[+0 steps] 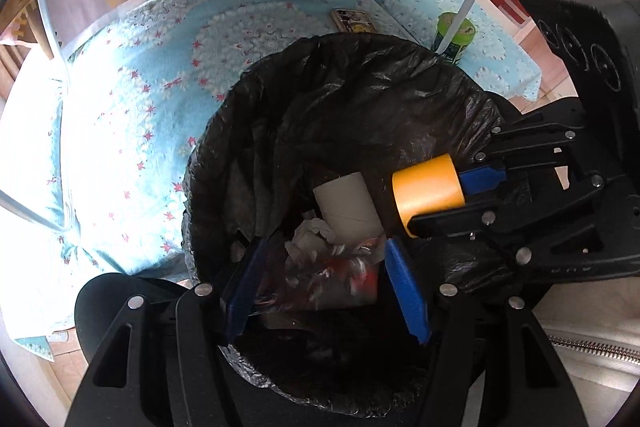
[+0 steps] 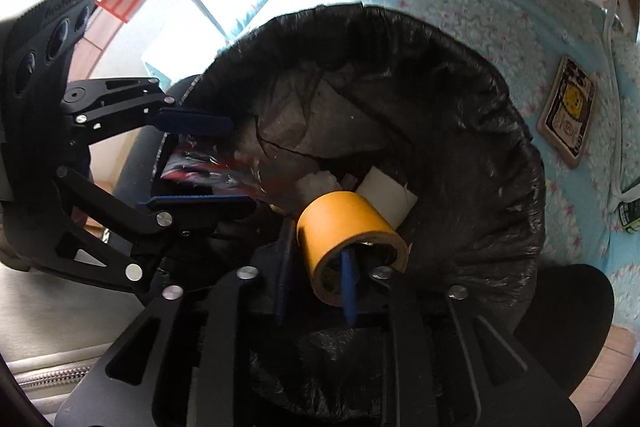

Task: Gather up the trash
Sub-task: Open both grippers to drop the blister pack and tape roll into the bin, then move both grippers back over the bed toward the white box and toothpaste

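A blue flowered blanket (image 1: 132, 131) carries a flat patterned card (image 1: 354, 20) and a green can (image 1: 456, 37).

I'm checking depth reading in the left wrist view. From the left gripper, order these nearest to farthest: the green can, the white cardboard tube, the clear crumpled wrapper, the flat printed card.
1. clear crumpled wrapper: between the left gripper fingers, over the black-lined bin.
2. white cardboard tube: just beyond, inside the bin.
3. flat printed card and green can: both on the blue blanket past the bin's far rim, too close to call.
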### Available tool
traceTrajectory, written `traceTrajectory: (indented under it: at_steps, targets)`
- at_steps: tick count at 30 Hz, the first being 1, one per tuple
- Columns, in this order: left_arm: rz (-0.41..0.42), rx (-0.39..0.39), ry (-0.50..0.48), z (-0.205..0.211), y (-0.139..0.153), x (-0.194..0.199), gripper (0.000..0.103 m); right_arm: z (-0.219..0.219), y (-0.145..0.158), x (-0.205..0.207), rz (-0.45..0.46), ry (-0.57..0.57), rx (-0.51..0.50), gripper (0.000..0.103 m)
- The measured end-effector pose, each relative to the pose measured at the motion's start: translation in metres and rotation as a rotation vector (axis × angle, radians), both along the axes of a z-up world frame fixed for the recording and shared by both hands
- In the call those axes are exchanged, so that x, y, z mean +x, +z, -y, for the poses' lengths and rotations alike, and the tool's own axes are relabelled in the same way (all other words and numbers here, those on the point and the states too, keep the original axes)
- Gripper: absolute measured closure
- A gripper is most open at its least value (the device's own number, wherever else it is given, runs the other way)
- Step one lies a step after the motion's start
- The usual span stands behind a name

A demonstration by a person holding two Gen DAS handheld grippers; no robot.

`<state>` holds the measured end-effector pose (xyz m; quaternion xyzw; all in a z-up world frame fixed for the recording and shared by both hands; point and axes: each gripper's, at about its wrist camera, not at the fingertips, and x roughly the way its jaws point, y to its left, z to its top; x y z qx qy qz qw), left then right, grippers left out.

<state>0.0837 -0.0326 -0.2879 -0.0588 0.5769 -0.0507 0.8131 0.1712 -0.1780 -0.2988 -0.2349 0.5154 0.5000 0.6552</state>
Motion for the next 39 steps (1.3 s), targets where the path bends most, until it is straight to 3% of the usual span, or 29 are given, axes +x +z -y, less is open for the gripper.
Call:
traceTrajectory:
  at_steps: [13, 15, 18, 26, 33, 39]
  targets:
    - [0.03, -0.017, 0.002, 0.005, 0.014, -0.003, 0.044, -0.002, -0.001, -0.004, -0.013, 0.018, -0.039, 0.051]
    - [0.041, -0.016, 0.007, 0.005, 0.017, -0.005, 0.044, -0.001, -0.005, -0.006, -0.022, 0.021, -0.066, 0.051]
    - [0.062, -0.02, 0.013, 0.003, 0.024, -0.009, 0.044, 0.003, 0.0, -0.007, -0.118, 0.019, -0.006, 0.05]
    - [0.103, -0.028, 0.02, 0.001, 0.038, -0.014, 0.044, 0.007, 0.016, -0.011, -0.03, -0.007, -0.013, 0.05]
    - [0.132, -0.027, 0.028, -0.004, 0.049, -0.017, 0.044, 0.011, 0.032, -0.007, -0.017, -0.011, 0.023, 0.05]
    - [0.194, -0.019, 0.029, -0.01, 0.078, -0.022, 0.044, 0.014, 0.055, -0.003, 0.012, -0.015, 0.067, 0.05]
